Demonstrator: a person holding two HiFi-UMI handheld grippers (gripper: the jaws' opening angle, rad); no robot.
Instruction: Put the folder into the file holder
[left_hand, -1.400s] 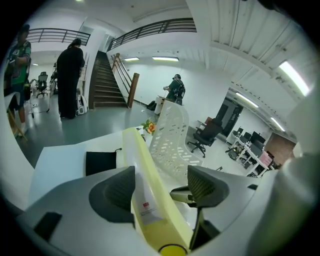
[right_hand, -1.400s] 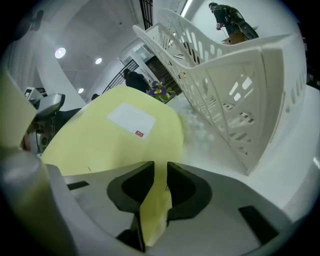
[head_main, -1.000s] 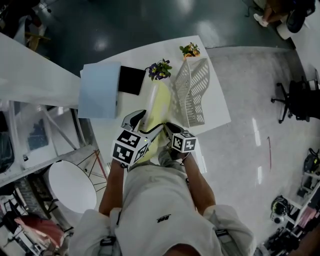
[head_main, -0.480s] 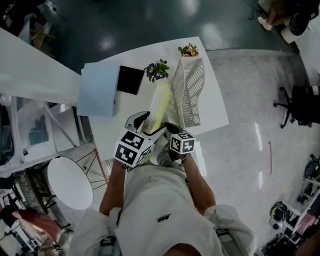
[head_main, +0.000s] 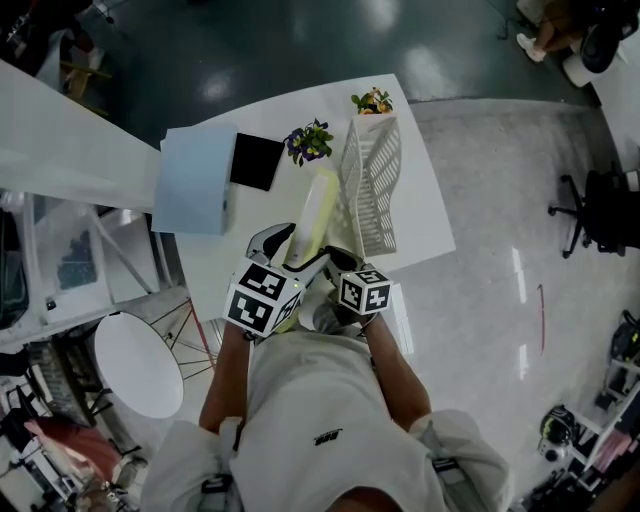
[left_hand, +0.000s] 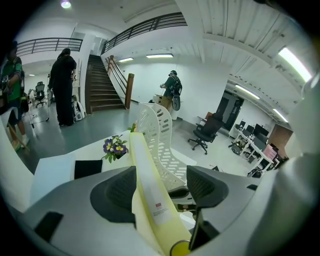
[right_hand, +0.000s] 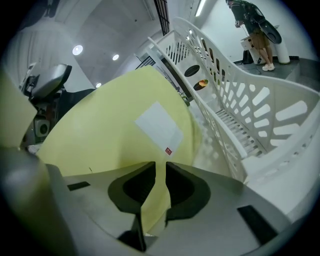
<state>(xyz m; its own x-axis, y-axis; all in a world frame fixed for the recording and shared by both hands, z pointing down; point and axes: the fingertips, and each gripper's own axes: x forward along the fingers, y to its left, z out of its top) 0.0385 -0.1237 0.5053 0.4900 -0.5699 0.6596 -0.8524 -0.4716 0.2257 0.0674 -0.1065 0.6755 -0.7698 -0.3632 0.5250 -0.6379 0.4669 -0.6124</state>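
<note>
A pale yellow folder (head_main: 312, 215) stands on its edge on the white table (head_main: 430, 225), just left of the white perforated file holder (head_main: 370, 180). My right gripper (head_main: 335, 260) is shut on the folder's near cover; in the right gripper view the thin yellow sheet (right_hand: 115, 125) runs between the closed pads of the gripper (right_hand: 160, 185), with the holder (right_hand: 250, 115) to the right. My left gripper (head_main: 288, 245) is open around the folder's spine (left_hand: 150, 200). In the left gripper view, the spine lies by the left pad of this gripper (left_hand: 157, 182), with a gap to the right pad. The holder (left_hand: 160, 135) rises beyond.
A light blue box (head_main: 192, 180) and a black pad (head_main: 254, 161) lie at the table's far left. Two small flower pots (head_main: 307, 142) (head_main: 371, 101) stand at the back edge. A round white stool (head_main: 138, 365) is at the near left. People (left_hand: 64, 85) stand beyond the table.
The folder has tipped up from lying nearly flat to standing on its edge, closer to the holder. Both grippers rose a little with it.
</note>
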